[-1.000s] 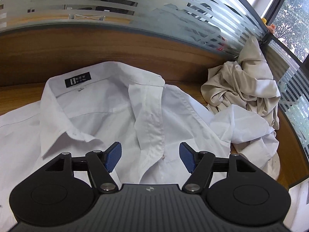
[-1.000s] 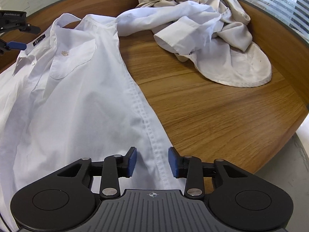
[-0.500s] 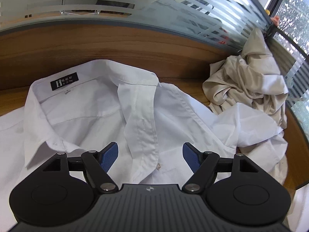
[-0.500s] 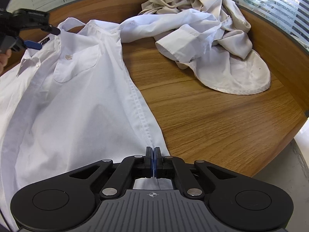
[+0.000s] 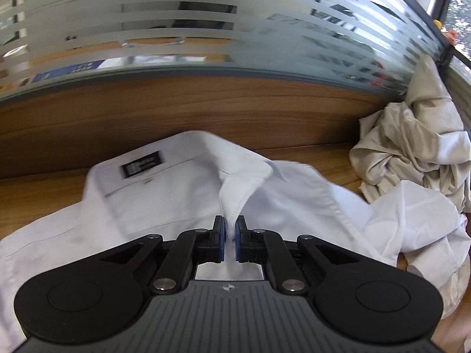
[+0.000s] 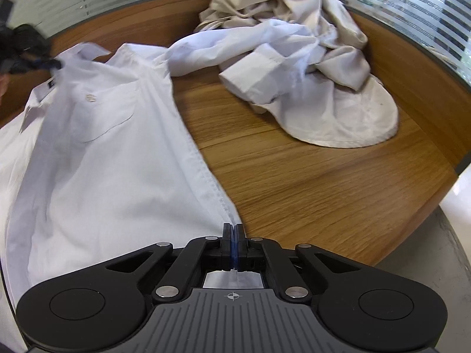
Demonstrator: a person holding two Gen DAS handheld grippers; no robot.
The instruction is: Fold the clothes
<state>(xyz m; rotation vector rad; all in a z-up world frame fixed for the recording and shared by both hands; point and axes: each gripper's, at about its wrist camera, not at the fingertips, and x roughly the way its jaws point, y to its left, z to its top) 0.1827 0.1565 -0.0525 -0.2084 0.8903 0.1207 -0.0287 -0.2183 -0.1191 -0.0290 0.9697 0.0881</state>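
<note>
A white shirt (image 5: 176, 194) lies open on the wooden table, its black neck label facing up. In the left wrist view my left gripper (image 5: 231, 229) is closing its jaws on the shirt's front edge just under the collar (image 5: 244, 185), and the pads pinch the raised fabric. My right gripper (image 6: 234, 235) is shut on the same front edge of the shirt (image 6: 117, 161) lower down, near the hem. Seen from the right wrist, the left gripper (image 6: 29, 56) is a dark blur at the collar, far left. One sleeve (image 6: 250, 58) trails to the right.
A crumpled beige garment (image 6: 338, 58) sits at the table's far right corner, partly under the white sleeve; it also shows on the right as a beige heap (image 5: 412, 147). A wooden back panel (image 5: 176, 108) and striped glass partition (image 5: 206, 29) close off the table. Bare tabletop (image 6: 309, 182) lies right of the shirt.
The right gripper shut on the shirt's front edge and has held still since. The left gripper moved in toward the collar, then closed on the placket and pulled it up.
</note>
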